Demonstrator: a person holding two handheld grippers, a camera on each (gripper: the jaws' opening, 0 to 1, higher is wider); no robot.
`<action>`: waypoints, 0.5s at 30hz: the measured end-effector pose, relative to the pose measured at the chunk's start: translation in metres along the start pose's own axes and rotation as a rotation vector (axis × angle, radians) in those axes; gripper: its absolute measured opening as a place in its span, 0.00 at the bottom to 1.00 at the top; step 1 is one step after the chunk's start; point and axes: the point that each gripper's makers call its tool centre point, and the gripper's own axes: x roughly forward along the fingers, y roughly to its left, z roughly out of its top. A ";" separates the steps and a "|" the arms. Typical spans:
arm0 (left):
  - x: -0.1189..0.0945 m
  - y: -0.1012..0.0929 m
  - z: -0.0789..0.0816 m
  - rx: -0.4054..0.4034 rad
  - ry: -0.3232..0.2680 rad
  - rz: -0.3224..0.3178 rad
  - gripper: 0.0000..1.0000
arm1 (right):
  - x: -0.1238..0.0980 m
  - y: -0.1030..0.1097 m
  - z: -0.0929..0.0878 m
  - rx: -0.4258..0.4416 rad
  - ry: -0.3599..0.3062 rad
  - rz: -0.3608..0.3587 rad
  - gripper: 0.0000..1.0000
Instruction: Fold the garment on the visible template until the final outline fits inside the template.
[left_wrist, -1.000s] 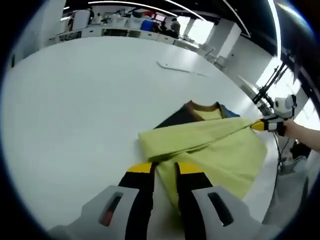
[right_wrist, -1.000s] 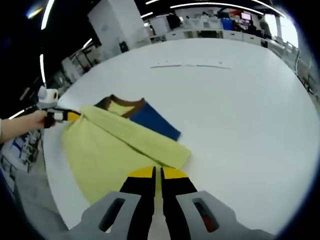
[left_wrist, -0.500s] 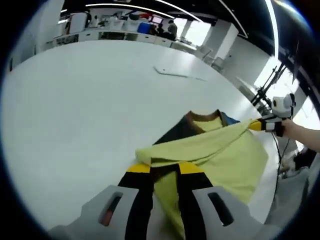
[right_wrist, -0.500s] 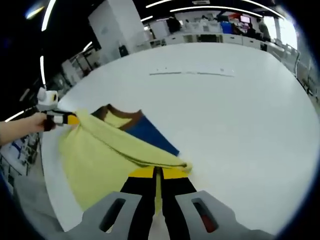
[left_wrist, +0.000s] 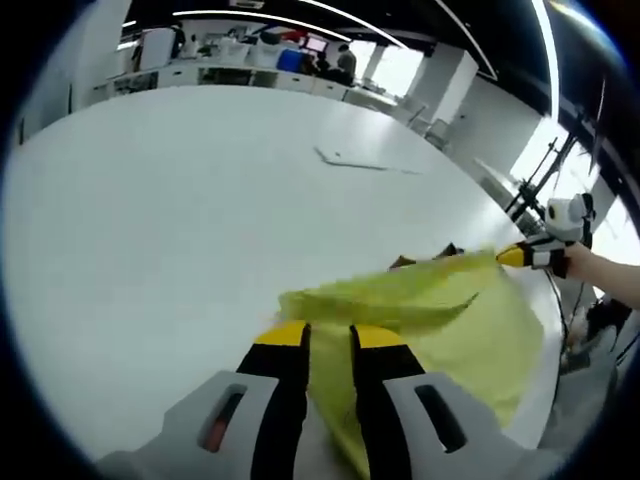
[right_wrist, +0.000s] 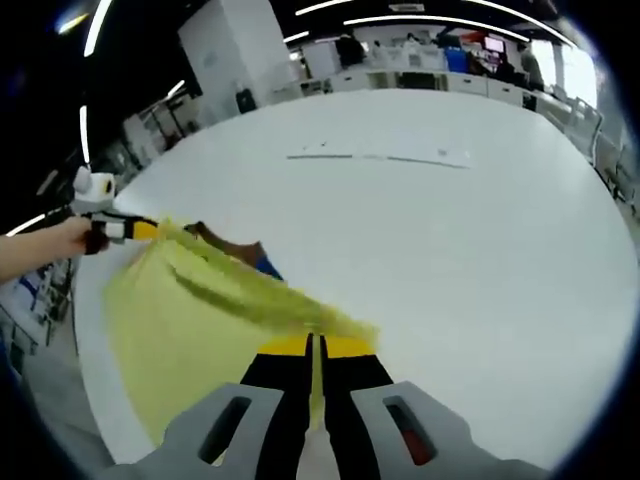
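A yellow-green garment with a brown collar and a blue patch lies on the white table. Its near edge is raised off the surface and stretched between both grippers. My left gripper is shut on one end of that edge, with cloth between its yellow-tipped jaws. My right gripper is shut on the other end. In the left gripper view the right gripper pinches the far corner. In the right gripper view the left gripper holds the garment at the left.
A thin pale line marking lies flat on the table beyond the garment, also in the right gripper view as a long marking. A person's hand holds the far gripper. Desks and shelves stand past the table's far edge.
The held edge has risen off the table and swung over the garment. It now hides most of the blue patch and part of the collar.
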 end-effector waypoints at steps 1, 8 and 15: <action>0.001 0.001 0.001 0.001 0.000 0.001 0.13 | 0.000 -0.001 0.001 0.000 -0.001 -0.001 0.04; 0.008 0.006 0.003 -0.007 0.005 0.000 0.11 | 0.004 -0.008 -0.001 -0.015 0.014 -0.014 0.04; 0.008 0.010 0.001 -0.025 0.002 0.009 0.07 | 0.005 -0.013 -0.005 -0.023 0.029 -0.028 0.04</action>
